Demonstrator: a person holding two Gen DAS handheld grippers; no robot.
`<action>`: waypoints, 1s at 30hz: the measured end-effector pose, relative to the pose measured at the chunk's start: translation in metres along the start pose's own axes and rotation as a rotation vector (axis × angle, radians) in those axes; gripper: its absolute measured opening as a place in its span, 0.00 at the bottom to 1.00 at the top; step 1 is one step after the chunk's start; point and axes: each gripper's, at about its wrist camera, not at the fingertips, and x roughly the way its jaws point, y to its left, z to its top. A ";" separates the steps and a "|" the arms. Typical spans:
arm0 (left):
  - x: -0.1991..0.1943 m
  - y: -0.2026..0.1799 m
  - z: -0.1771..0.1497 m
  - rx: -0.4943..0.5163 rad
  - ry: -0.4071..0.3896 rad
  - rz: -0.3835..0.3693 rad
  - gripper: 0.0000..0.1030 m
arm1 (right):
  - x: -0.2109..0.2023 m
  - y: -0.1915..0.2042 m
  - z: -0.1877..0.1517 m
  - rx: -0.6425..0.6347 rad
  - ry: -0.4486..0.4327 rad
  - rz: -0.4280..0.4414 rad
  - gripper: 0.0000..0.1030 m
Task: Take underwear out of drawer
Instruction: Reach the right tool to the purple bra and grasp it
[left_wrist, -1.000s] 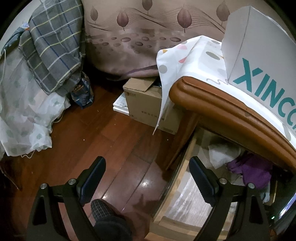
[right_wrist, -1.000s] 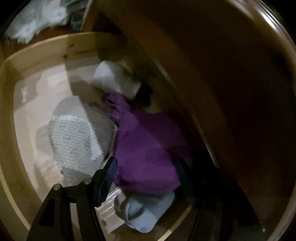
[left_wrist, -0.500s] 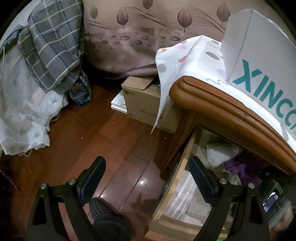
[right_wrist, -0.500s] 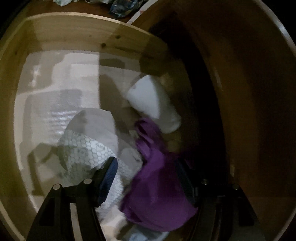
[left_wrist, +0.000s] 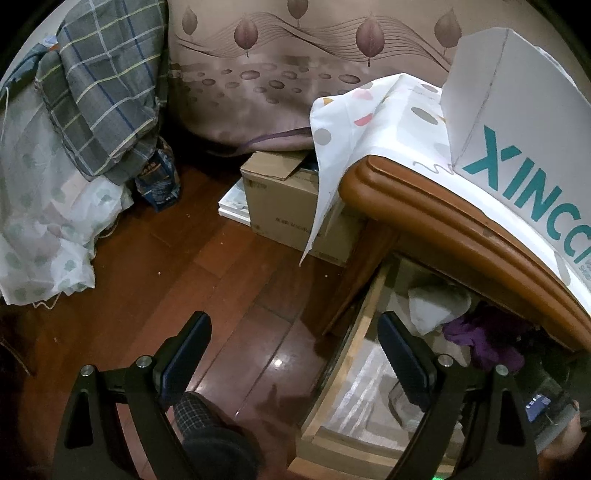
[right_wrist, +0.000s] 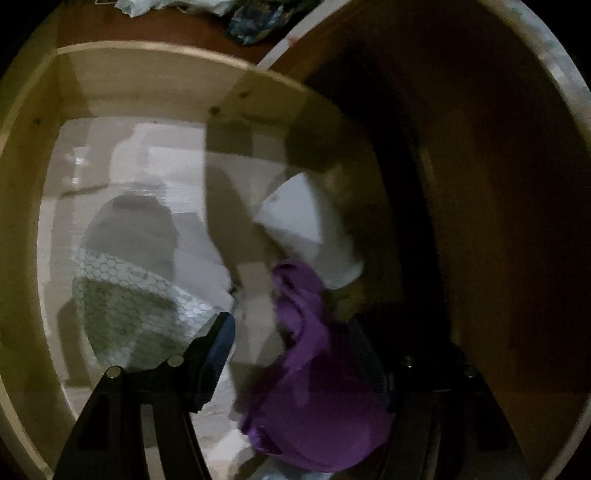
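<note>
Our right gripper (right_wrist: 295, 354) has swung in over the drawer (right_wrist: 147, 74), claw spread around the purple underwear (right_wrist: 314, 398) but not pinching, so closing comes next

Dim room, glossy dark wood floor (left_wrist: 221, 280), leaf-patterned bedding (left_wrist: 295, 74) behind.

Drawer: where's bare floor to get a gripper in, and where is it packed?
Bare liner lies along the drawer's far wall and left side, beyond the honeycomb-print garment. It is crowded near the cabinet side: the white folded piece and the purple underwear, which lies between the right gripper's open jaws.
</note>
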 end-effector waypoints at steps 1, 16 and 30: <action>0.000 -0.002 -0.001 0.008 0.000 0.001 0.87 | 0.005 0.000 0.000 -0.002 0.017 0.006 0.62; -0.001 -0.004 -0.003 0.043 0.007 0.001 0.87 | 0.052 -0.009 -0.003 0.017 0.047 0.084 0.50; -0.001 -0.004 -0.004 0.031 0.016 0.003 0.87 | 0.046 -0.025 -0.006 0.204 0.119 0.457 0.13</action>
